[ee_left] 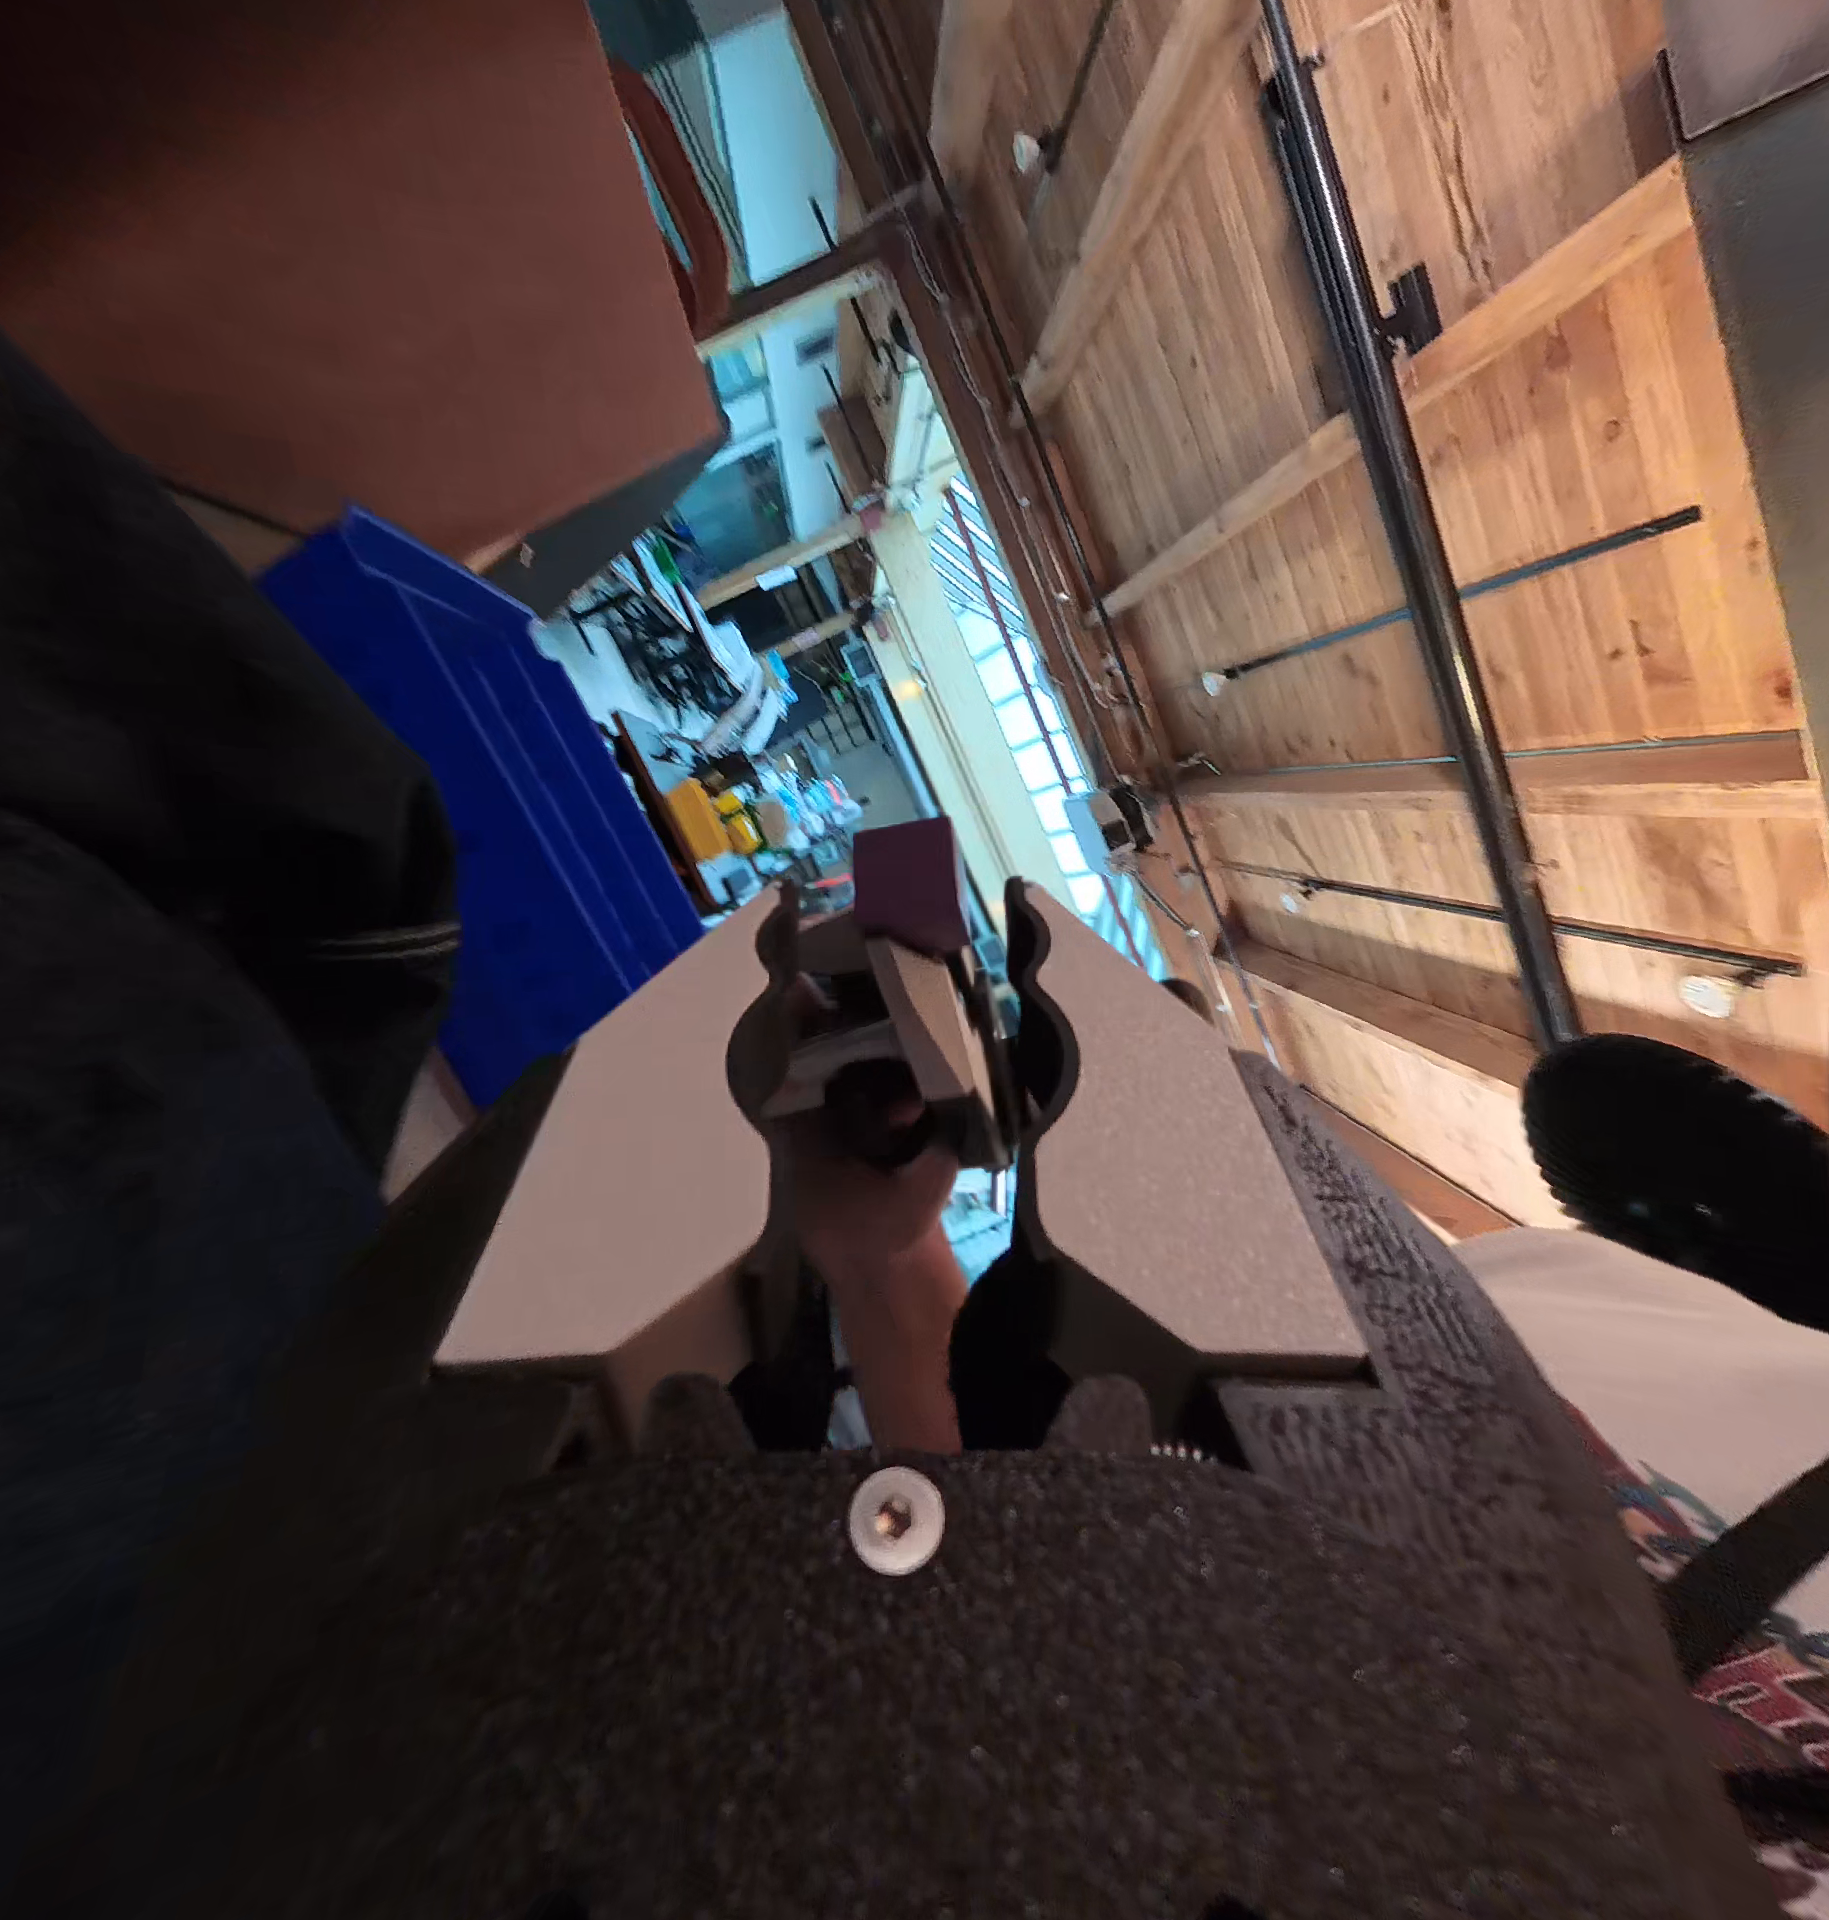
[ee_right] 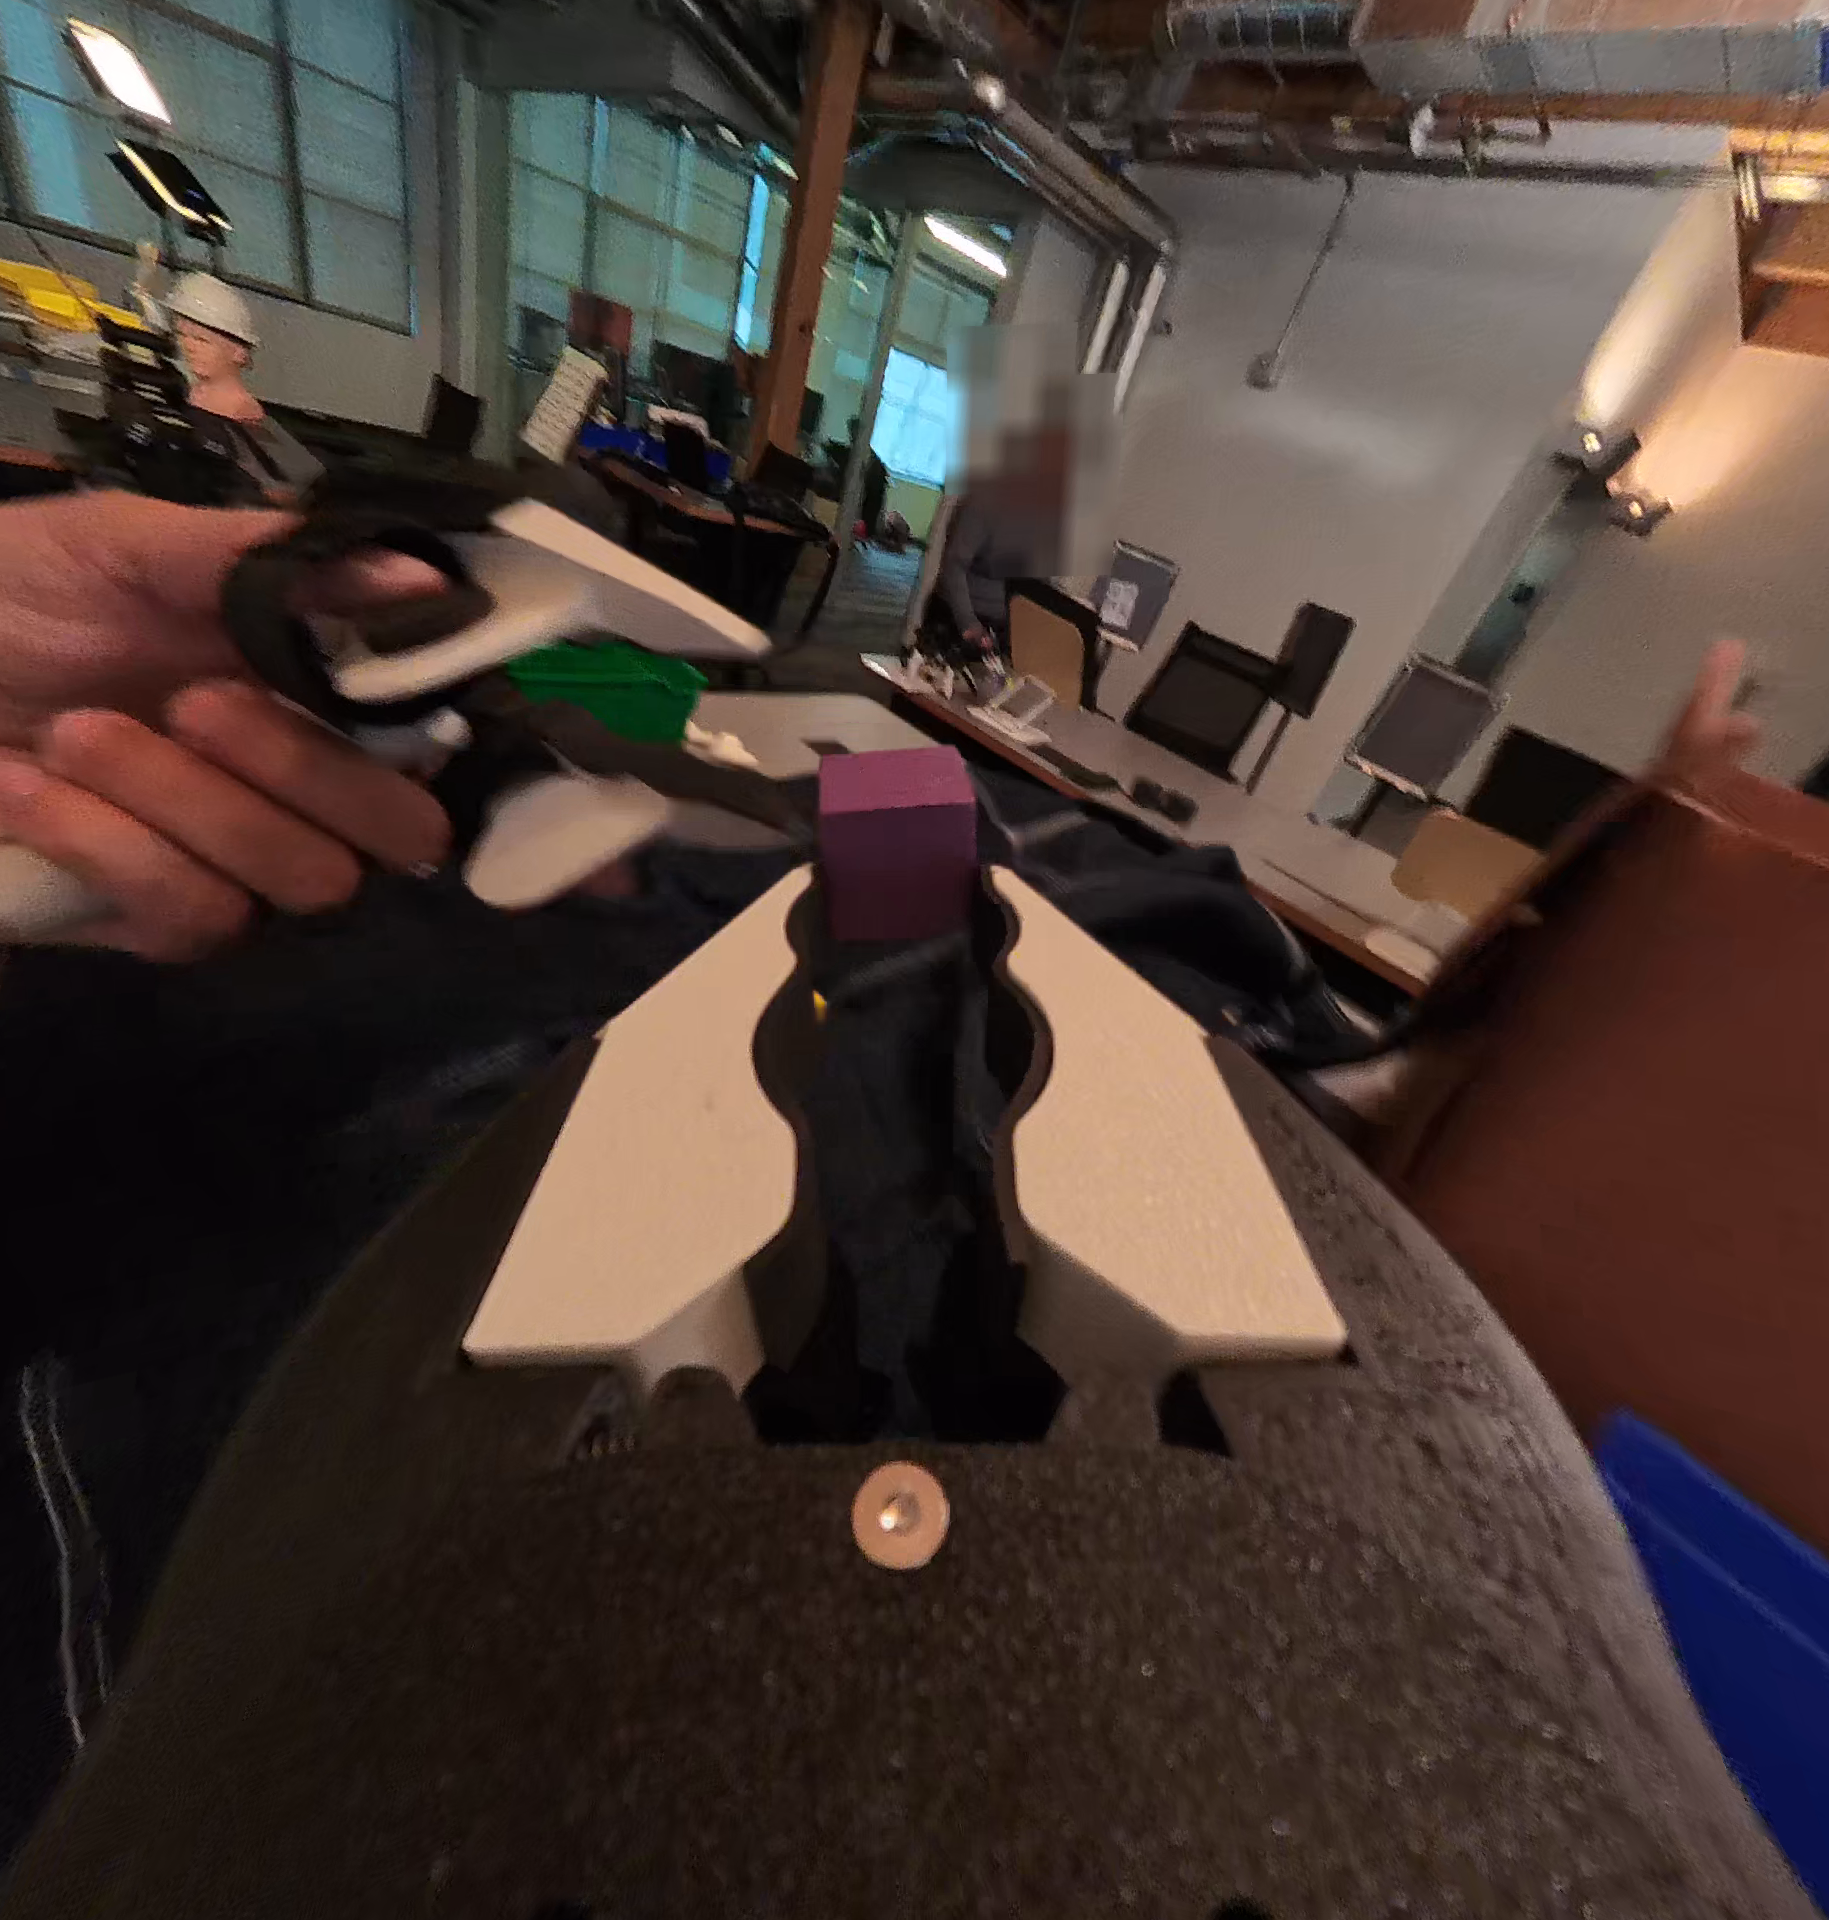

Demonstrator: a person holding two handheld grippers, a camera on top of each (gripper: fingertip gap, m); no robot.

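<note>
The purple block (ee_right: 896,842) sits pinched at the very tips of the right gripper (ee_right: 897,883), its sides touching both white fingers (ee_right: 681,1122) and most of it standing out past them. It is stubby, with no clear long axis, and held in the air above dark cloth (ee_right: 910,1143). The left gripper (ee_left: 894,914) points tilted towards the wooden ceiling (ee_left: 1409,520); its jaws stand apart and hold nothing, and through their gap the other tool and the block (ee_left: 908,873) show just ahead, so the block lies straight forward of it, close by. In the right wrist view that left tool and its hand (ee_right: 110,717) sit to the block's left, near but apart. A blue bin (ee_left: 515,790) and a brown board (ee_right: 1658,1091) flank the scene.
</note>
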